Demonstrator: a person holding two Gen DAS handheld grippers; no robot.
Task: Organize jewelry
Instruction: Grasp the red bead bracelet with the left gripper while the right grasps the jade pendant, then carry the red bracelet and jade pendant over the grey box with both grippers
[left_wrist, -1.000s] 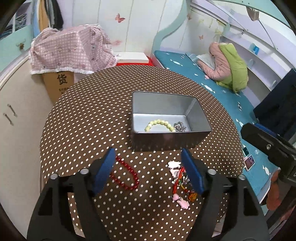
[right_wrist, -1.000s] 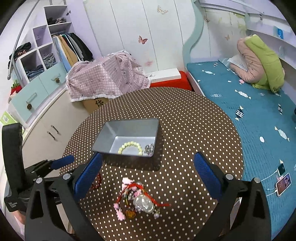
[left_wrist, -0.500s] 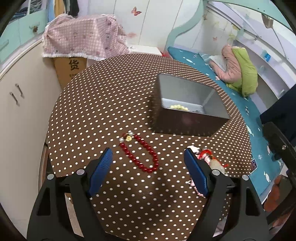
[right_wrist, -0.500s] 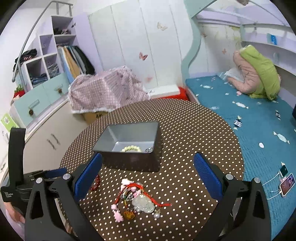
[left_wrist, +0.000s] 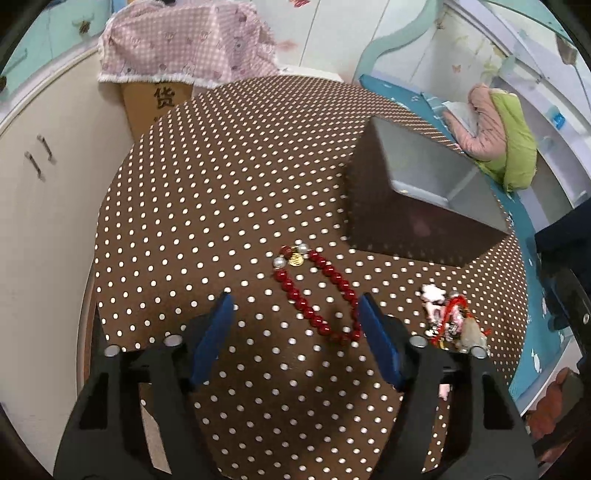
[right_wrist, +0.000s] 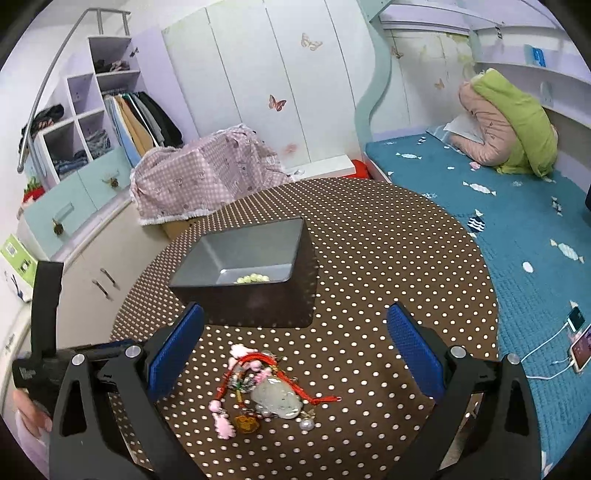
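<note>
A red bead bracelet (left_wrist: 318, 292) with a gold charm lies on the brown polka-dot table (left_wrist: 221, 206). My left gripper (left_wrist: 295, 325) is open and hangs low over it, its near end between the blue pads. A grey metal box (left_wrist: 424, 206) stands behind, also in the right wrist view (right_wrist: 247, 273), with a pale green bead bracelet (right_wrist: 252, 278) inside. A tangle of red cord, pink charms and a jade pendant (right_wrist: 266, 391) lies before the box, also in the left wrist view (left_wrist: 452, 325). My right gripper (right_wrist: 295, 347) is open above the tangle.
A cardboard box under a pink checked cloth (right_wrist: 203, 177) stands behind the table. A bed (right_wrist: 498, 206) with a blue cover lies on the right, with phones (right_wrist: 578, 339) at its edge. White cabinets (left_wrist: 40, 206) stand left of the table.
My left gripper has swung left and dropped toward the red bracelet, which now lies between its pads. My right gripper has sunk a little lower over the charm tangle.
</note>
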